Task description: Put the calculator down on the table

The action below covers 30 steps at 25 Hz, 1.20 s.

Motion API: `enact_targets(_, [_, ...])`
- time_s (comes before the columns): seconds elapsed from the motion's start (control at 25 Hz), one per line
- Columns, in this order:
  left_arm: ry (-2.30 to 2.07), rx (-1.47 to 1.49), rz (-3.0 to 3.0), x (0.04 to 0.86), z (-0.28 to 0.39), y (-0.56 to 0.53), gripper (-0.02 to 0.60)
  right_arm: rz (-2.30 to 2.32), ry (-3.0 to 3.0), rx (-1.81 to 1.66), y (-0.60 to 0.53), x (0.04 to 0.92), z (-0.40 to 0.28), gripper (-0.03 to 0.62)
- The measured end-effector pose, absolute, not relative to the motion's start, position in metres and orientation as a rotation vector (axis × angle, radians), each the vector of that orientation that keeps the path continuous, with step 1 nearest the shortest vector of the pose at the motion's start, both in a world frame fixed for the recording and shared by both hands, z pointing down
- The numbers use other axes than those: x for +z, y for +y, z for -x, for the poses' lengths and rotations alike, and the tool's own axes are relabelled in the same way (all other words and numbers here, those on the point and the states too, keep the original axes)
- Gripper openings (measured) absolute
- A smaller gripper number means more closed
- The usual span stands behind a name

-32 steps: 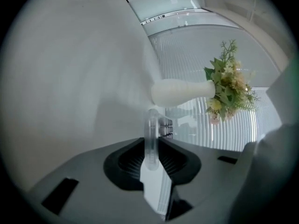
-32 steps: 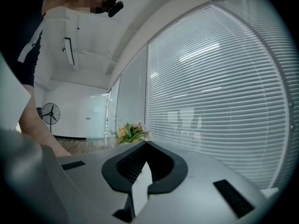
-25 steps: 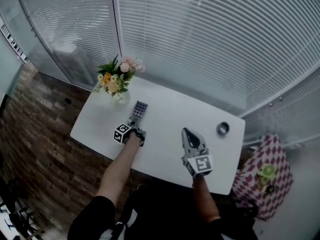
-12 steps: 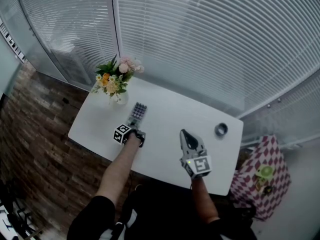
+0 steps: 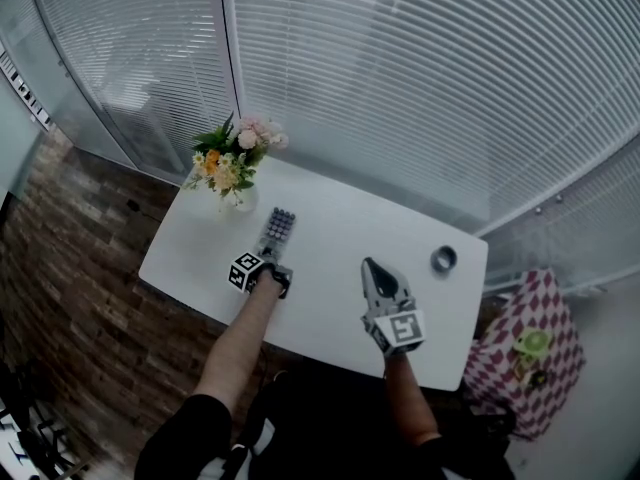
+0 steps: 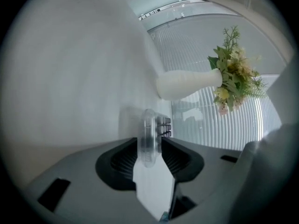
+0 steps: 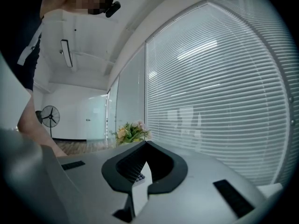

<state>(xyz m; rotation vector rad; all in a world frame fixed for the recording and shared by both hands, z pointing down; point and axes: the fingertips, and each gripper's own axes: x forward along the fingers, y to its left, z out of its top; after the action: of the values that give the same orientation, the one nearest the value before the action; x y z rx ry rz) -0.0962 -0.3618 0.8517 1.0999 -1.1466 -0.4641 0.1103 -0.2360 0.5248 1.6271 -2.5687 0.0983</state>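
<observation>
The left tool [image 6: 150, 147] was opening its jaws off the calculator [image 5: 281, 222] between them; it lay on the tabletop [image 5: 340, 248], so the job looked nearly done.

The counter [image 5: 330, 238] is plain white. The calculator [image 5: 280, 224] has dark keys and a clear, see-through edge. The flowers [image 5: 232, 158] are pink, orange and yellow among green leaves, and their vase [image 6: 187, 84] is white. The right gripper [image 5: 371, 265] is grey, its cube patterned in black-and-white squares. The cloth [image 5: 535, 358] is checked red and white. The floor [image 5: 70, 268] has a brown brick pattern.
</observation>
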Motion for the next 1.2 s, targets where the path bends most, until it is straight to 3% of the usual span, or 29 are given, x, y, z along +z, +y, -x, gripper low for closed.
enact_targets(0.44, [-1.108,-0.56,-1.139,0.835,0.108,-0.336,0.176,-1.611,-2.577,0.095,-0.236,0.524,-0.102,0.006])
enact_targets(1.2, [-1.008,-0.789,-1.336,0.695,0.102,-0.326,0.176,-1.591,-2.599,0.042,-0.233,0.521,-0.098,0.006])
